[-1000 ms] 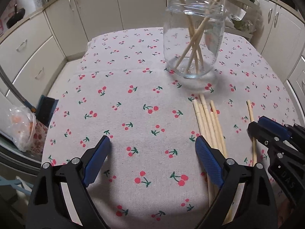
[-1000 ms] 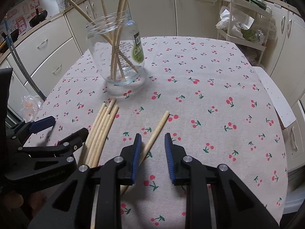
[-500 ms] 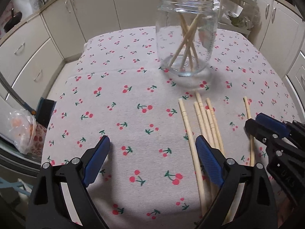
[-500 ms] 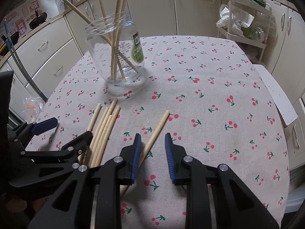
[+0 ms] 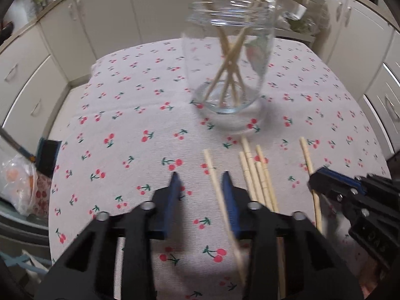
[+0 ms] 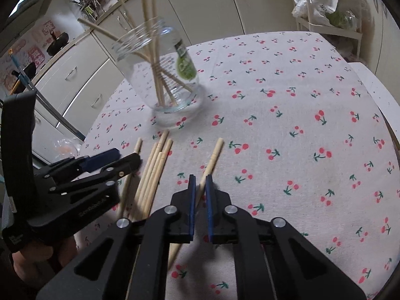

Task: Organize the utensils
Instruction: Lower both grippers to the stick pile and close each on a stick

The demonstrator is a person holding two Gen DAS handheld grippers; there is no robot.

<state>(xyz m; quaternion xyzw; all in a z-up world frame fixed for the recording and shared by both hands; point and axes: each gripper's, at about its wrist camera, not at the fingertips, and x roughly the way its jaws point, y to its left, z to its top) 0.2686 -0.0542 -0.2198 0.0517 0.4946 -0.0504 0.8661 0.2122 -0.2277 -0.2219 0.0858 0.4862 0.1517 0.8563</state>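
A clear glass jar (image 5: 225, 57) (image 6: 160, 75) stands mid-table with several wooden chopsticks leaning in it. More chopsticks lie loose in a bundle (image 5: 257, 175) (image 6: 155, 165) on the cherry-print cloth. My left gripper (image 5: 200, 175) (image 6: 127, 156) is closing. One separate chopstick (image 5: 212, 170) lies between its jaws, close to the right pad, and the left pad is still apart from it. My right gripper (image 6: 200, 176) (image 5: 315, 178) is shut on a single chopstick (image 6: 215, 152) (image 5: 306, 155) that lies to the right of the bundle.
The cloth-covered table (image 6: 300, 100) drops off at its left and right edges. Cream cabinets (image 5: 82, 25) ring the room. A plastic bag (image 5: 17, 182) sits low on the left and a white rack with bags (image 6: 325, 7) stands behind the table.
The left jaws have narrowed from wide open to either side of one chopstick. The right jaws have closed onto the single chopstick. Both hands have stayed almost in place.
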